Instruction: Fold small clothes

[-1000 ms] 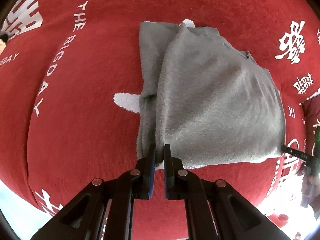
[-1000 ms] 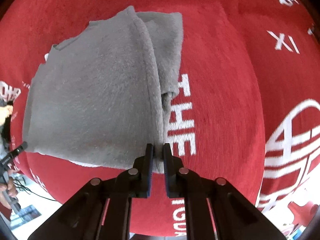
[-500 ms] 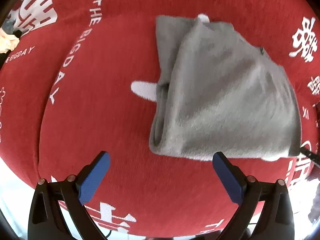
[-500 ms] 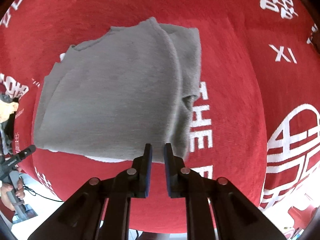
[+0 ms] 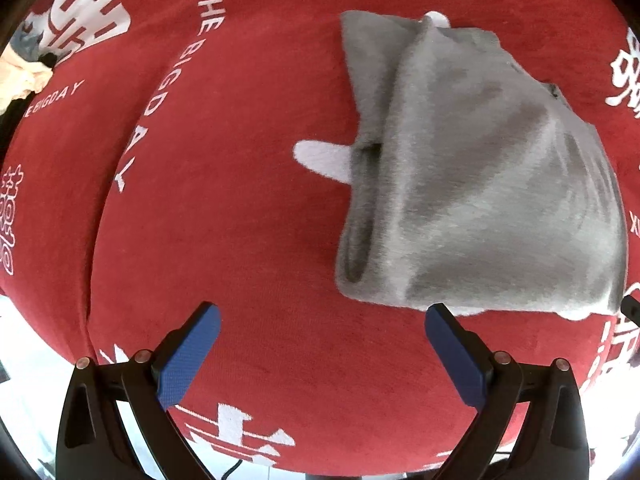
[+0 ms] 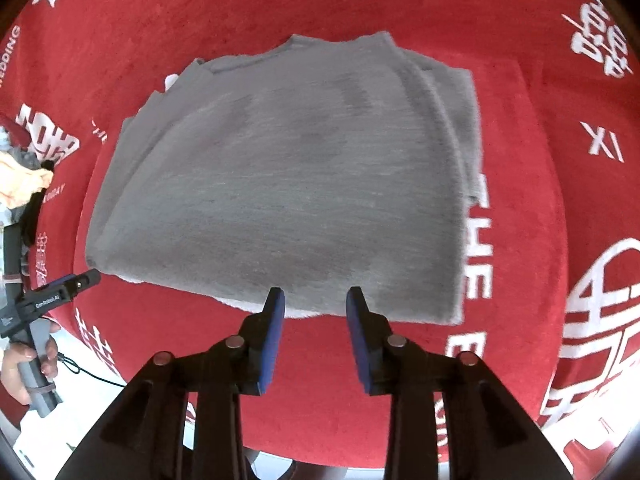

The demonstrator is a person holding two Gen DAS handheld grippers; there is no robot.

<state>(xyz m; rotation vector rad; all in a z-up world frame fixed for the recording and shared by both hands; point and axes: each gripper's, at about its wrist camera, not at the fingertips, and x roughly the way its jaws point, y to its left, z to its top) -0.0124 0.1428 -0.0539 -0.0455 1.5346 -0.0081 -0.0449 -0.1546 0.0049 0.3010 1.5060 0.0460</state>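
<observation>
Lying flat and folded on the red cloth (image 5: 240, 208), the gray garment (image 5: 480, 184) is sitting in front of both tools. The left gripper (image 5: 320, 336) is spreading its blue fingers wide, holding nothing. The right gripper (image 6: 315, 322) is opening partway, its fingertips just at the garment's near edge, holding nothing.

1. The folded garment (image 6: 280, 184) lies flat on the cloth-covered surface (image 5: 224, 208).
2. In the left wrist view, the garment (image 5: 480, 184) sits right of centre, ahead of the left gripper (image 5: 322, 344).
3. In the right wrist view, the right gripper (image 6: 315, 312) sits at the garment's near edge.
4. The left gripper (image 6: 44, 304) lies at the garment's left.
</observation>
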